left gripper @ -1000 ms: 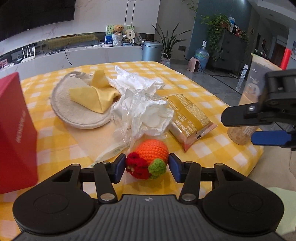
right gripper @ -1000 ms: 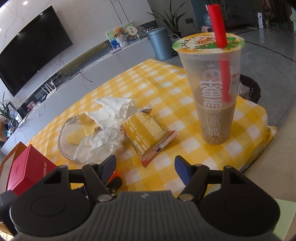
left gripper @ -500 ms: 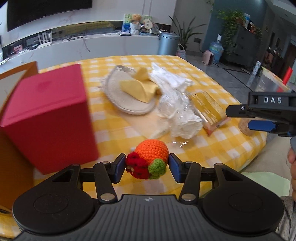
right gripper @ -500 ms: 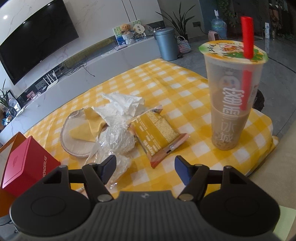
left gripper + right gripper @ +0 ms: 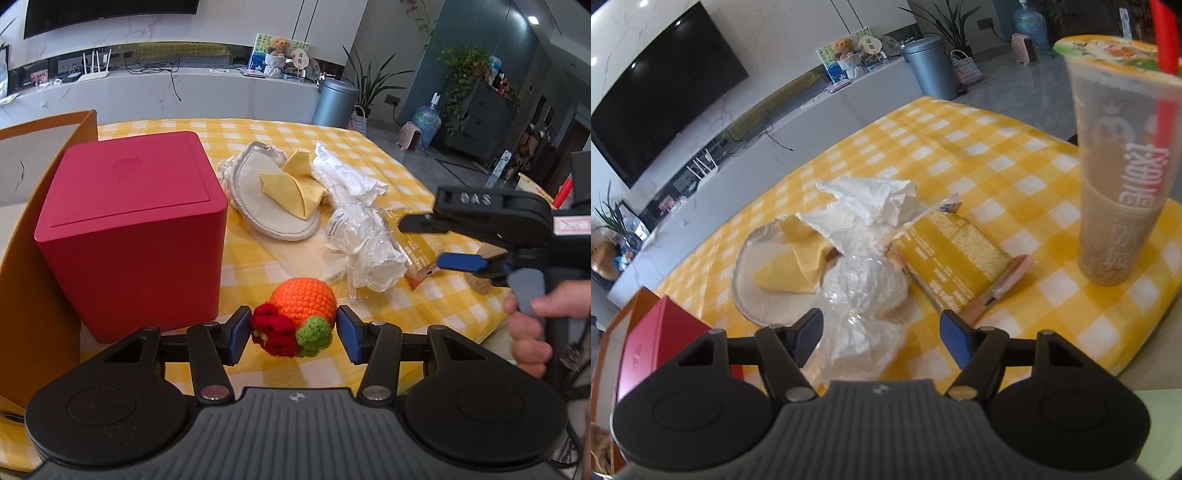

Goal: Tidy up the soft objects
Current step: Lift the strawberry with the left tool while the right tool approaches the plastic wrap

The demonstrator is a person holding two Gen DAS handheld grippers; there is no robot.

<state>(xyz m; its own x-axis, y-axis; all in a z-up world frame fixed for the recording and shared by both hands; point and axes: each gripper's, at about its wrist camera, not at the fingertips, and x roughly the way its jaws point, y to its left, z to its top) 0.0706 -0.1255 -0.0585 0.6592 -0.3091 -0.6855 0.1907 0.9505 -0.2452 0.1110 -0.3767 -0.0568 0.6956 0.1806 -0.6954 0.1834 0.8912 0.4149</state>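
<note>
My left gripper (image 5: 293, 334) is shut on a crocheted orange toy (image 5: 303, 306) with red and green knobs, held above the table's near edge beside a red box (image 5: 129, 229). My right gripper (image 5: 881, 334) is open over a crumpled clear plastic bag (image 5: 864, 291); its pads do not touch the bag. In the left wrist view the right gripper (image 5: 432, 243) hangs at the right, a hand on its handle. Behind the clear plastic bag (image 5: 365, 247) lie white tissue (image 5: 864, 203), a yellow cloth (image 5: 798, 258) on a round beige pad (image 5: 757, 291), and a yellow snack packet (image 5: 953, 254).
A tall milk-tea cup (image 5: 1119, 166) with a red straw stands at the table's right corner. An open orange box (image 5: 33, 258) rises at the left behind the red box. The yellow checked tablecloth (image 5: 960, 155) is bare toward the back.
The left gripper has swung left and up with the toy, bringing the red box beside it. The right gripper has moved left from the cup to over the plastic bag.
</note>
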